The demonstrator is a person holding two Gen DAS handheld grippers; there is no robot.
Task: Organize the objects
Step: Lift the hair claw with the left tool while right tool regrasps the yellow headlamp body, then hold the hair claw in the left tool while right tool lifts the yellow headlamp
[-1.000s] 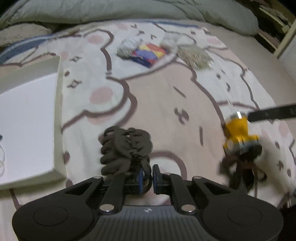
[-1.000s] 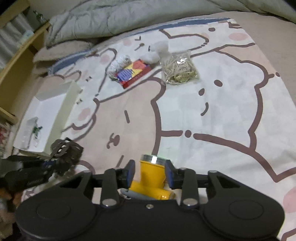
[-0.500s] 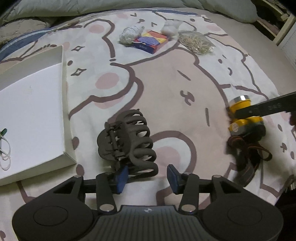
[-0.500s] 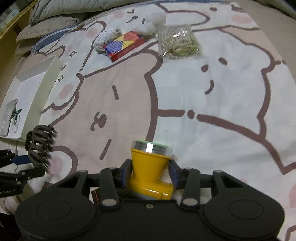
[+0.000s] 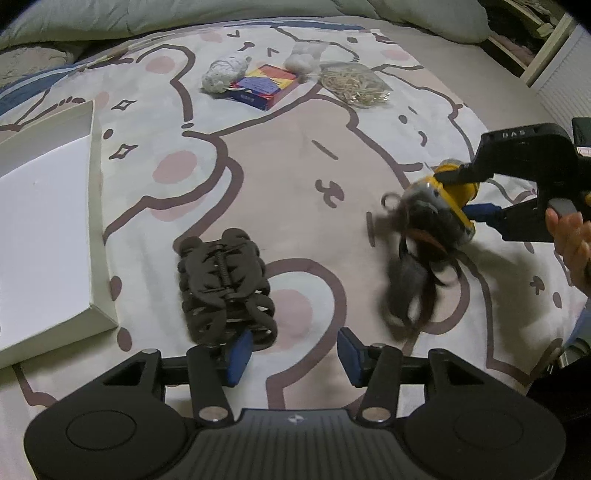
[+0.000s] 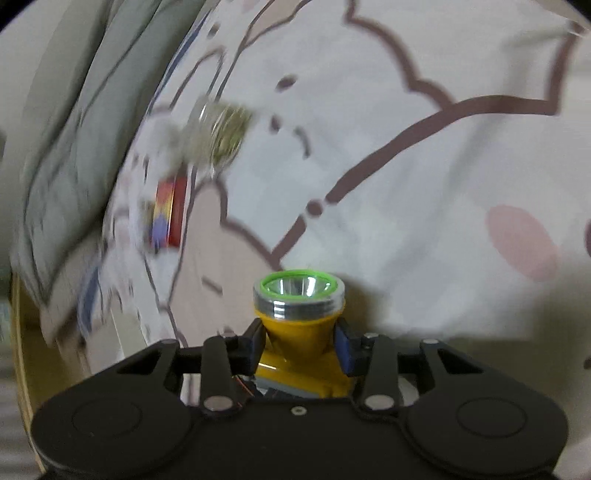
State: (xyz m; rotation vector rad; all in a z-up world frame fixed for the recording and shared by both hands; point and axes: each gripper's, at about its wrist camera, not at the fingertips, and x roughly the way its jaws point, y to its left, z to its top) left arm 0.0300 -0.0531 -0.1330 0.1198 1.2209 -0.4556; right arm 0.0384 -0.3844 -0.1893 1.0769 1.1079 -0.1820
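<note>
Bed (image 5: 295, 177) bearing claw clip (image 5: 225, 291), box (image 5: 48, 225)

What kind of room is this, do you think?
Most likely a bedroom: the things lie on a bed covered with a cartoon-print sheet, a grey-green quilt is bunched along its far edge, and a wooden shelf stands beside it.

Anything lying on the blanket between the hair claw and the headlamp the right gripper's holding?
No. In the left wrist view, only bare printed blanket lies between the hair claw and the headlamp; its dangling straps hang beside it.
</note>
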